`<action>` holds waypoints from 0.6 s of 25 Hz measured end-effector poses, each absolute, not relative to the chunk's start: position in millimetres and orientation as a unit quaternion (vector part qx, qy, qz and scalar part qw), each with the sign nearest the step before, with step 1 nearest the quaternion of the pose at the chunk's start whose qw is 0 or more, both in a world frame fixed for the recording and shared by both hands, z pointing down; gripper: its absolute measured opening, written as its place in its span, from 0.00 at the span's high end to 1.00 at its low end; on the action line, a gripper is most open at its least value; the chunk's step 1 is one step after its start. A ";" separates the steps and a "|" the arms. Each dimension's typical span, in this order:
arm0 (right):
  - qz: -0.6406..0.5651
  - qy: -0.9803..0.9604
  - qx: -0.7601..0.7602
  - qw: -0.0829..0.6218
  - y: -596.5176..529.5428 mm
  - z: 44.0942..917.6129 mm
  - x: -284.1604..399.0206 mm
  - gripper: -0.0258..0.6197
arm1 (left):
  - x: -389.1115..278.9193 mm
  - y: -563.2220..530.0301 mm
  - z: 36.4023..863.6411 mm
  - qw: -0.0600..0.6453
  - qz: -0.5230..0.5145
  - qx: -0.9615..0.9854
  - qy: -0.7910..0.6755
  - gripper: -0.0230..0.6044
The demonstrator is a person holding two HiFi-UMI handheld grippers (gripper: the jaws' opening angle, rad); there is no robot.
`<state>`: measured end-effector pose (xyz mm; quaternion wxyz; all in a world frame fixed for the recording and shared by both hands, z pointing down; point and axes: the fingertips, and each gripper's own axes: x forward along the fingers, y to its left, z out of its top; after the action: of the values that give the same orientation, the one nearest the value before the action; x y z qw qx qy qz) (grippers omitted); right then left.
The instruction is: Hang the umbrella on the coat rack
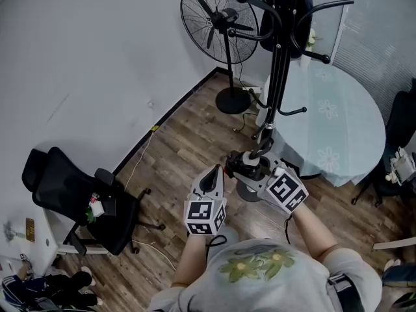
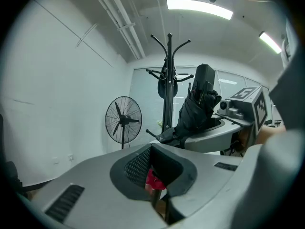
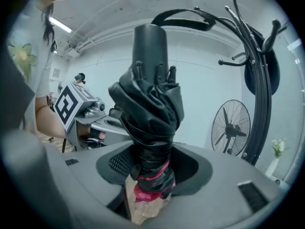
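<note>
The right gripper (image 3: 150, 178) is clamping its jaws around the lower part of a folded black umbrella (image 3: 150, 104), which is standing upright between them with its stubby end pointing at the ceiling. A pinkish-red band is showing just where the jaws are pressing. The left gripper (image 2: 155, 178) is carrying nothing; its jaws are sitting together, with only a small red bit showing in the notch between them, and I cannot tell what that is. Both grippers are being held side by side in front of the person, the left gripper (image 1: 213, 177) just beside the right gripper (image 1: 246, 168), above the wooden floor (image 1: 188, 135). The black coat rack (image 1: 278, 64) is standing just ahead of them, with a dark bag (image 1: 289, 5) hanging from its upper arms. A black pedestal fan (image 1: 218, 21) is standing beyond it by the white wall, and a round table (image 1: 344, 119) under a pale cloth is sitting to the right.
</note>
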<state>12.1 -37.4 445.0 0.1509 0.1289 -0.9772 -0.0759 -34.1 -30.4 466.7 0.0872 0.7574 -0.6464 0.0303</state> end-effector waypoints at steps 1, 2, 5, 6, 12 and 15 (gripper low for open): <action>-0.076 -0.977 0.129 0.150 -41.0 442.2 9.1 0.61 | -36.5 -34.4 465.8 0.086 0.031 0.759 -0.645 0.96; -0.075 -0.978 0.130 0.148 -44.3 439.5 6.2 0.61 | -38.7 -37.9 465.2 0.086 0.031 0.760 -0.643 0.96; -0.075 -0.978 0.130 0.145 -55.8 433.9 -1.1 0.61 | -44.9 -50.0 465.7 0.085 0.033 0.763 -0.640 0.96; -0.076 -0.978 0.128 0.146 -60.1 432.5 -3.4 0.61 | -46.8 -54.6 466.1 0.085 0.033 0.763 -0.640 0.96; -0.089 -0.977 0.118 0.155 -77.0 425.6 -16.9 0.61 | -57.1 -76.7 467.5 0.087 0.030 0.765 -0.637 0.96; -0.093 -0.976 0.117 0.160 -85.9 424.6 -23.9 0.61 | -60.6 -87.4 468.4 0.086 0.031 0.769 -0.632 0.96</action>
<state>-23.9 -85.9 424.6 0.1596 0.1174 -0.9758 -0.0930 -60.6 -87.4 468.4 0.0863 0.7693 -0.6322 0.0311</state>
